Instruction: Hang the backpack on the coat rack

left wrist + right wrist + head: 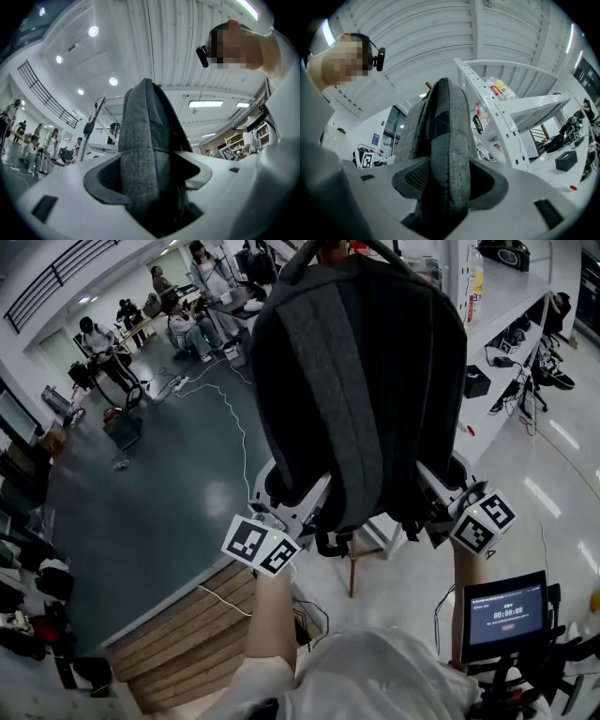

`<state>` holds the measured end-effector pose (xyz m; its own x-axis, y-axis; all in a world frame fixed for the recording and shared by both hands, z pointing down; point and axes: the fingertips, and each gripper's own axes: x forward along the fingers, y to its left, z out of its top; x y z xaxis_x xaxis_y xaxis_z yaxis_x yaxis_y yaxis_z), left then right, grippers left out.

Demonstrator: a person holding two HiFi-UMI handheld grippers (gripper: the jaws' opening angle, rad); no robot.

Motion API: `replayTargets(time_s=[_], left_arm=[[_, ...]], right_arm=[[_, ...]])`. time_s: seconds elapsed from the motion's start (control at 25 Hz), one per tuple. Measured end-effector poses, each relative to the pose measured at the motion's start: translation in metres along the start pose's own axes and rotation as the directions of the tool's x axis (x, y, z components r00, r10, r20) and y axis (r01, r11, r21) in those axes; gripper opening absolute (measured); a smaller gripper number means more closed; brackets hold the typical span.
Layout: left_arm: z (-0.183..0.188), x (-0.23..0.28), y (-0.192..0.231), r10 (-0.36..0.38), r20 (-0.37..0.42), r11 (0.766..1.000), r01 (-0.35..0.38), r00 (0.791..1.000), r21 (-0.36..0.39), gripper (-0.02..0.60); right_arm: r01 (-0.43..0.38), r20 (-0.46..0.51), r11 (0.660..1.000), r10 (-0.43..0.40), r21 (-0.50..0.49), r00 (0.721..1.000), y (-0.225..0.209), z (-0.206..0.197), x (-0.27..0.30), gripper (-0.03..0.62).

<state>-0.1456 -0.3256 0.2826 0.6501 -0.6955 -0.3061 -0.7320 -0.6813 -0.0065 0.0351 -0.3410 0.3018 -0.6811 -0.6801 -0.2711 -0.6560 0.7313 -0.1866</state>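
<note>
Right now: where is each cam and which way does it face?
Head view: on the head, aimed steeply down at the backpack held by the left gripper and right gripper; forearms show.
Left gripper view: on that gripper, facing up along its jaws, shut on the backpack; shoulder at right.
Right gripper view: likewise upward, jaws shut on it; shoulder left, shelving right.
All share the backpack.

Lab hall: floor cables (231, 407), equipment shelves (502, 306).

Backpack (361, 381) top beyond the head view's upper edge; coat rack (352, 570) probably mostly behind it.
</note>
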Motion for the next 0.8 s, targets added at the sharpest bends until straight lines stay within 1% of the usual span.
replayTargets(time_s=[0.2, 0.56, 0.68, 0.8], left_arm=[[-0.010, 0.000, 0.005, 0.003, 0.023, 0.999, -0.002, 1.000, -0.049, 0.319], [-0.025, -0.004, 0.007, 0.045, 0.055, 0.996, -0.041, 0.997, -0.077, 0.319], [-0.031, -0.009, 0.006, 0.090, 0.070, 0.992, -0.083, 0.994, -0.091, 0.319], [-0.039, -0.023, 0.007, 0.171, 0.082, 0.978, -0.159, 0.982, -0.134, 0.319]], right_arm=[[0.034, 0.025, 0.999, -0.034, 0.009, 0.999, -0.014, -0.002, -0.002, 0.235], [0.086, 0.033, 0.996, -0.086, 0.002, 0.996, -0.034, -0.007, -0.003, 0.235], [0.123, 0.032, 0.992, -0.123, -0.012, 0.992, -0.041, -0.007, -0.004, 0.235], [0.124, 0.038, 0.992, -0.124, 0.010, 0.992, -0.044, -0.013, -0.005, 0.235]])
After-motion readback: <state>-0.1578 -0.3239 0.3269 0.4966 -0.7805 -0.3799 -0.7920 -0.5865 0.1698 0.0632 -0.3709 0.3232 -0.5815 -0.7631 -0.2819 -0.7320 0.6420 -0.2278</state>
